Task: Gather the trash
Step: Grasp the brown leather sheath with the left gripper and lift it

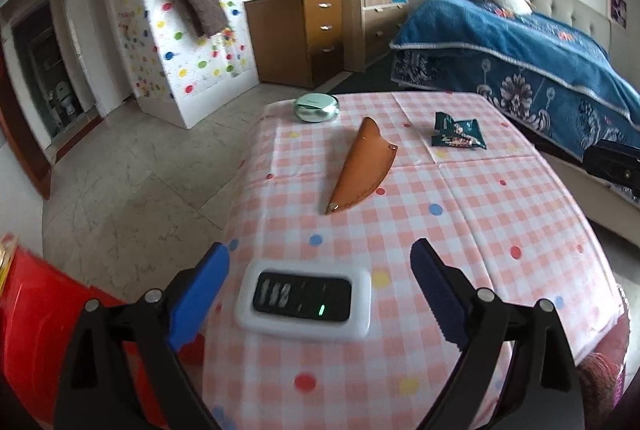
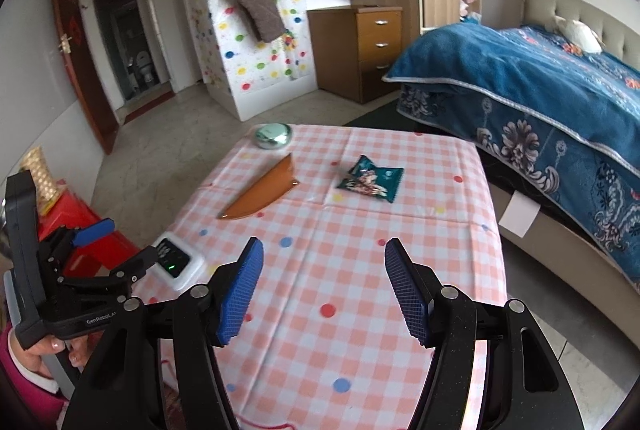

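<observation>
Both tongs stood open and empty: the left tongs (image 1: 320, 270) wide over a white digital clock (image 1: 303, 299), the right tongs (image 2: 324, 270) above bare cloth. On the checked worktop (image 2: 360, 290), mid-frame, a brown sheath (image 2: 262, 195) lay left of the teal snack wrapper (image 2: 370, 183); a green tin (image 2: 273, 136) sat farther up.

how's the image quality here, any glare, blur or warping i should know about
Left wrist view: strong fisheye bending, dark corners; the white device between the open left gripper fingers has a glary, unreadable screen; the table's near edge is softly blurred. Right wrist view: same warping, even daylight, faint shadows; the snack wrapper and brown sheath are sharp.
</observation>
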Motion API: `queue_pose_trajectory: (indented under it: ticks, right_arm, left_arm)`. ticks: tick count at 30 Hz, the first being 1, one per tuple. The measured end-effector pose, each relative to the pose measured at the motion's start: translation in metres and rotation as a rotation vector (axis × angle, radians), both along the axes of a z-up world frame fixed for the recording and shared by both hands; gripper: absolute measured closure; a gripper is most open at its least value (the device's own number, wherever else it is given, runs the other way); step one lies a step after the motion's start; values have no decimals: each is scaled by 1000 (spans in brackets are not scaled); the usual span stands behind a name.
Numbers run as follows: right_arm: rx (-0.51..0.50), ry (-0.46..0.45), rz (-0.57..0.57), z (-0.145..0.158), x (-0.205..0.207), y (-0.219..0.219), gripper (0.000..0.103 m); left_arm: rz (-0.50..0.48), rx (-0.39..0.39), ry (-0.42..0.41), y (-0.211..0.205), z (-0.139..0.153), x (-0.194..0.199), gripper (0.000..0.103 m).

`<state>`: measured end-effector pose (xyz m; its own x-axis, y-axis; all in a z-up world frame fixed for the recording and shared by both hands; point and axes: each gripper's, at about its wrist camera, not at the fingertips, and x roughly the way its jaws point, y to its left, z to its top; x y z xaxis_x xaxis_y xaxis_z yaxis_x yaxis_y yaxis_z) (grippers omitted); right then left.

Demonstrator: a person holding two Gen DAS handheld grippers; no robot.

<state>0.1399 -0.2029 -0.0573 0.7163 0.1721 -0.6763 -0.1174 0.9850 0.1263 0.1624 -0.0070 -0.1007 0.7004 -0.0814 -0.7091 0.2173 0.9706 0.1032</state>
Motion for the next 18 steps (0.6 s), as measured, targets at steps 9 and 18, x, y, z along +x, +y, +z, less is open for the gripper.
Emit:
queue_pose_trajectory:
  ticks: [9,18]
  right_arm:
    - [28,51,-38,-32,39,-24,49]
    - [40,64,-60,-46,75,-39,67]
  left_arm:
    - [-56,40,45,-34,-25,70,14]
    - [-71,18,154,-52,-48,126,15]
